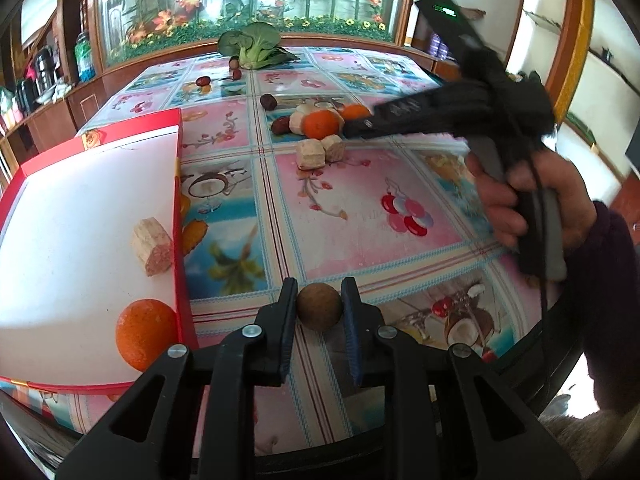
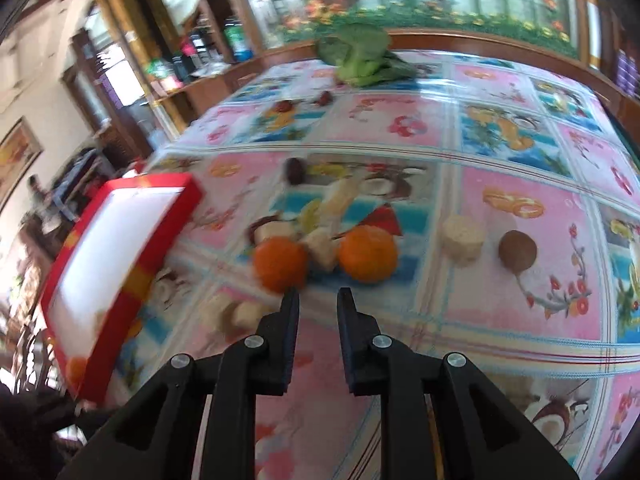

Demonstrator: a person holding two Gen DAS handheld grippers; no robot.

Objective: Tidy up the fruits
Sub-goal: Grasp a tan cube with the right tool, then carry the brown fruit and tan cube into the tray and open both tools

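My left gripper (image 1: 319,294) is shut on a small round brown fruit (image 1: 319,306), held low over the table beside the red-rimmed white box (image 1: 80,208). The box holds an orange (image 1: 144,334) and a tan cut chunk (image 1: 153,246). My right gripper (image 2: 318,300) is open and empty, hovering just short of two oranges (image 2: 280,264) (image 2: 368,254) with tan chunks (image 2: 322,250) between them. In the left wrist view the right gripper (image 1: 352,126) reaches toward that same orange cluster (image 1: 320,124). Another brown fruit (image 2: 517,251) and a tan chunk (image 2: 462,236) lie to the right.
Red dates (image 1: 268,101) (image 1: 203,80) lie scattered further back. A leafy green vegetable (image 1: 250,46) sits at the table's far edge. Two tan chunks (image 1: 316,152) lie mid-table. The table has a glossy fruit-print cloth (image 1: 360,208). Wooden shelves with bottles (image 1: 84,54) stand at left.
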